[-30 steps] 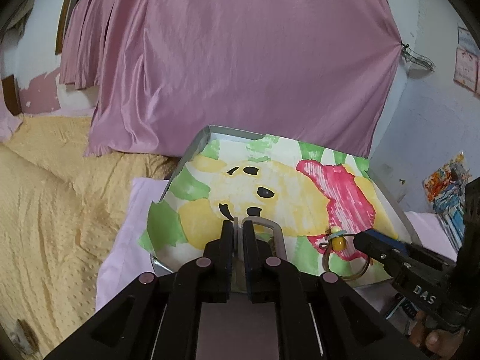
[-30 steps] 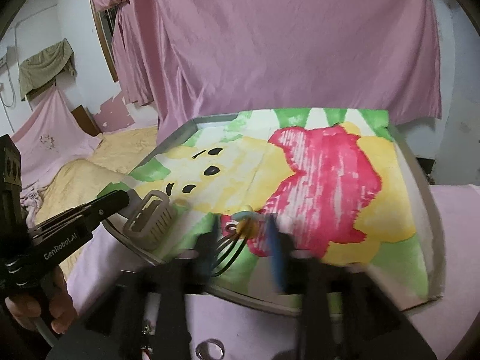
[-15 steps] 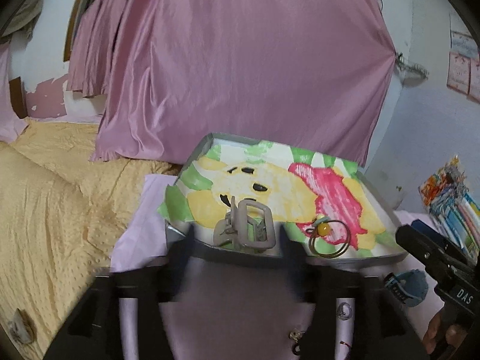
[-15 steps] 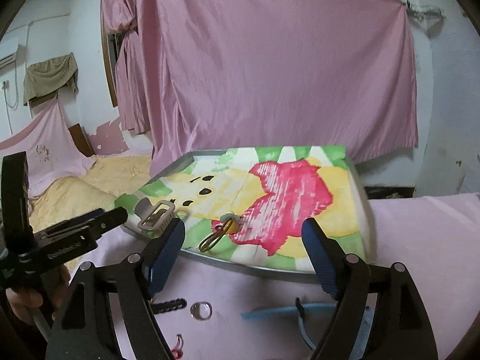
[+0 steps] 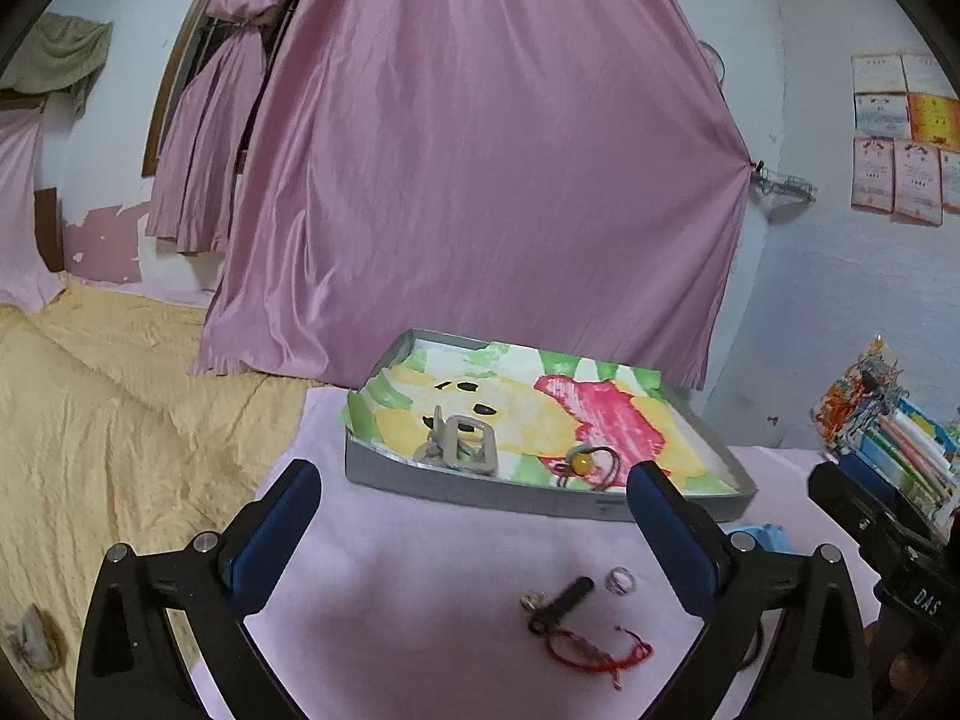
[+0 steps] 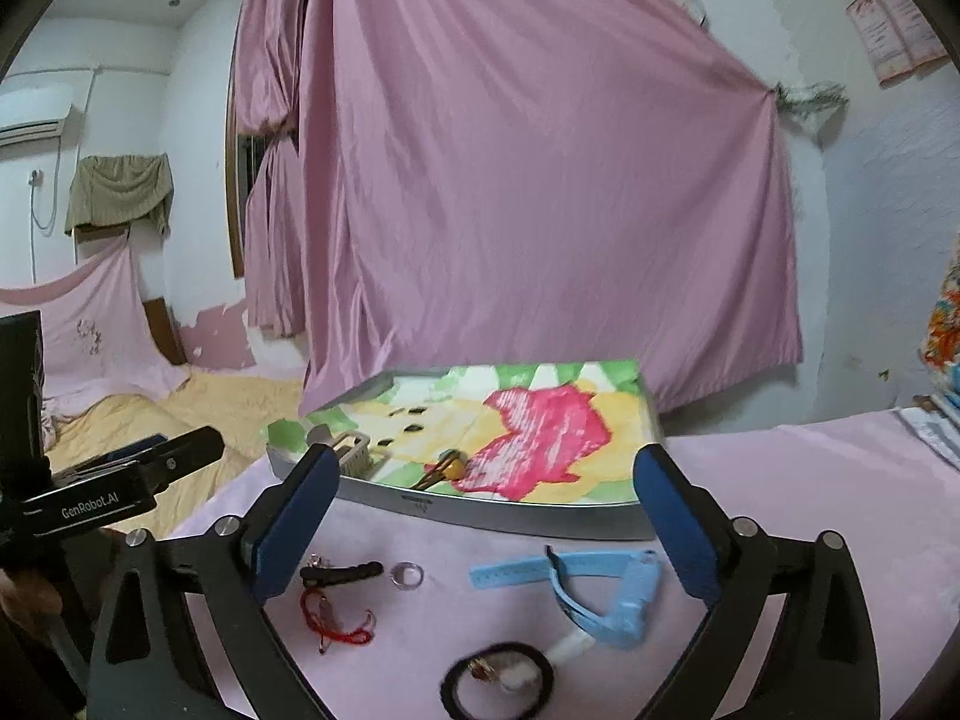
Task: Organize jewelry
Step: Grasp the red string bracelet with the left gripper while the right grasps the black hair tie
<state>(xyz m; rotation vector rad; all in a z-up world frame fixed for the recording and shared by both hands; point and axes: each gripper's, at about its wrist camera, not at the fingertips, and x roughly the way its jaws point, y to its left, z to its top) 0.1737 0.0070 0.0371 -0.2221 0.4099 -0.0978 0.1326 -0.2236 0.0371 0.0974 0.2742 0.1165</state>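
The grey tray lined with a painted paper holds a grey claw clip and a hair tie with a yellow bead. My left gripper hangs short of the tray, its jaws opening with nothing between them. My right gripper is likewise back from the tray, its jaws opening and empty. On the pink cloth below lie a black clip, a silver ring, a red string bracelet, a blue watch and a black hair tie.
A pink curtain hangs behind the tray. A bed with a yellow cover lies to the left. Colourful books are stacked at the right edge of the table.
Both grippers have let go and drawn back from the tray with jaws spreading. The claw clip and the beaded hair tie now lie free in the tray.
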